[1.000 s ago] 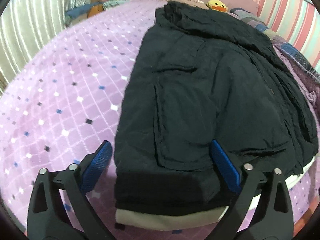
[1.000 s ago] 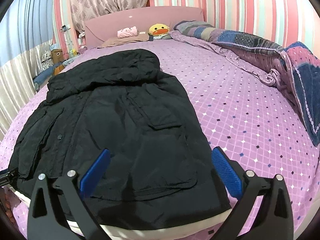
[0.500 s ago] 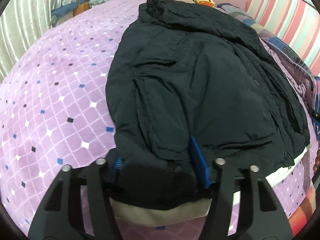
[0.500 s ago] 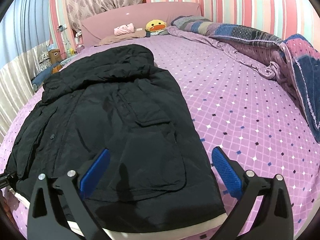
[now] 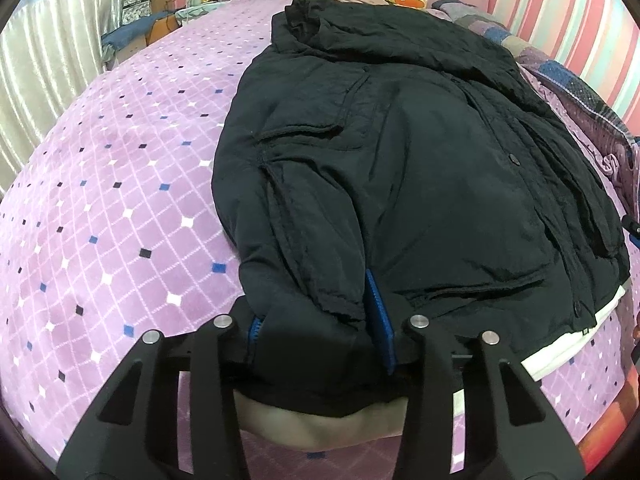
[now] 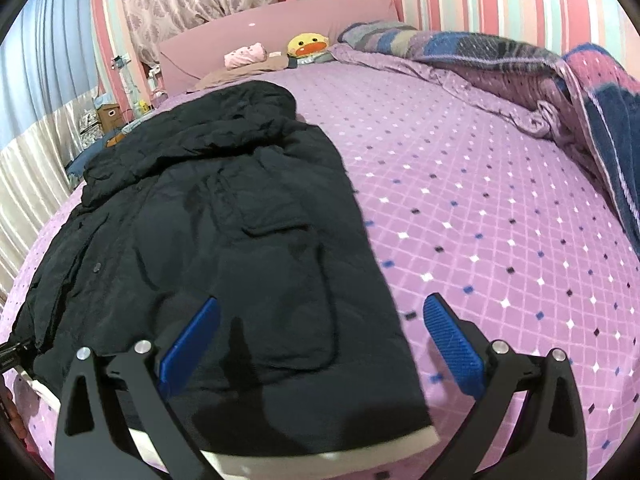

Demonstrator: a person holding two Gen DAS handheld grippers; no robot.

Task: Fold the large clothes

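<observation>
Two grippers sit at the near hem of the jacket [image 5: 400, 168], and only mine on the left has cloth: the left gripper [image 5: 320, 320] is clenched on a bunched fold at the jacket's left hem corner, blue pads pressing dark fabric from both sides at about 6 o'clock in its view. The right gripper [image 6: 320, 332] hangs released, jaws wide, straddling the right hem corner at 6 o'clock in its own view without touching it as far as I can tell. The jacket lies spread front-up on the bed [image 6: 460, 208], pale lining showing along the near edge, pockets and buttons up, hood bunched toward 12 o'clock. Beyond it, at 12 o'clock, a duck toy [image 6: 307, 45] and a pink bundle [image 6: 245, 55] rest by the headboard; a quilt [image 6: 560, 76] is heaped at 2 o'clock. I judge this the start of the bottom fold: next I'd close the right jaws on their corner, then lift both corners together and carry the hem toward the hood, keeping it level so the bulk doesn't slump.
</observation>
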